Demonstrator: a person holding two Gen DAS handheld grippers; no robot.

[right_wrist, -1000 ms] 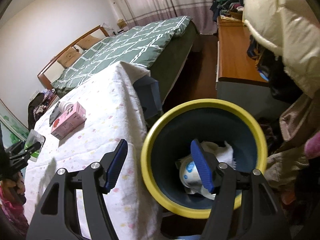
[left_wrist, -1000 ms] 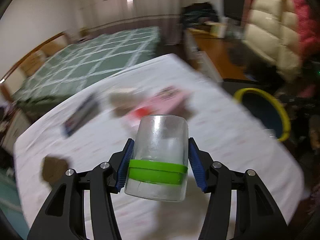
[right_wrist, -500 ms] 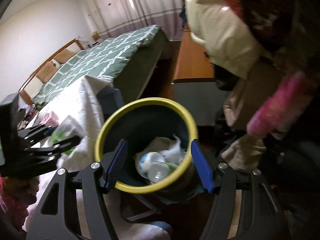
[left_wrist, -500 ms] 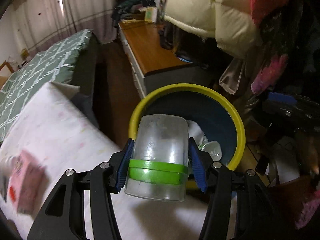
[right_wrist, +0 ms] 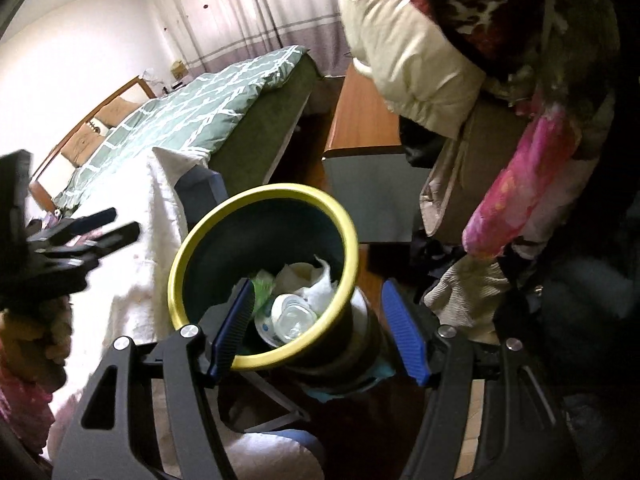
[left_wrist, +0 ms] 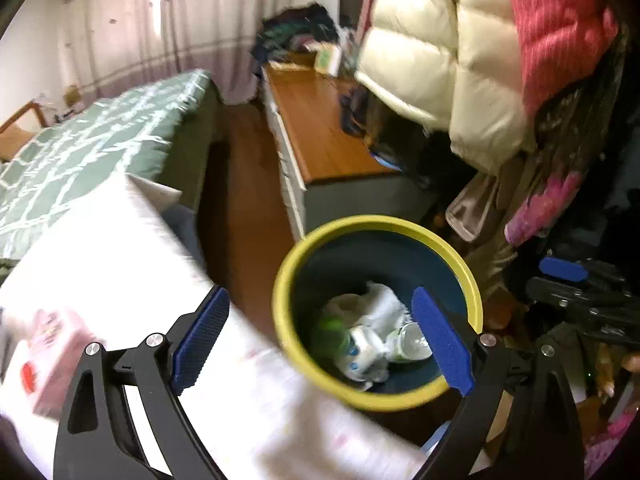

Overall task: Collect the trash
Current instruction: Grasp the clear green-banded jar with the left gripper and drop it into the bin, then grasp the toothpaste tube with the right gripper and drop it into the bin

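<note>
A dark bin with a yellow rim (left_wrist: 378,224) stands beside the table and holds white tissue (left_wrist: 384,304) and empty containers. My left gripper (left_wrist: 320,296) hangs over the bin's near side, its jaws opening wide with nothing between them. A green blur (left_wrist: 334,326) inside the bin is the clear cup with the green band. In the right wrist view my right gripper (right_wrist: 318,286) stands open above the bin's rim (right_wrist: 276,192), pressing on nothing. The left gripper (right_wrist: 120,222) shows at the left of that view. The right gripper (left_wrist: 568,280) sits right of the bin.
The table under a white cloth (left_wrist: 100,260) is left of the bin, with a pink box (left_wrist: 52,360) on it. Behind are a green bed (left_wrist: 80,148) and a wooden desk (left_wrist: 324,128). Hanging coats (left_wrist: 440,60) crowd the right side.
My left gripper swung from over the table to the bin, then opened; the cup left its pads and dropped in. The right gripper shifted across to the bin's near rim.
</note>
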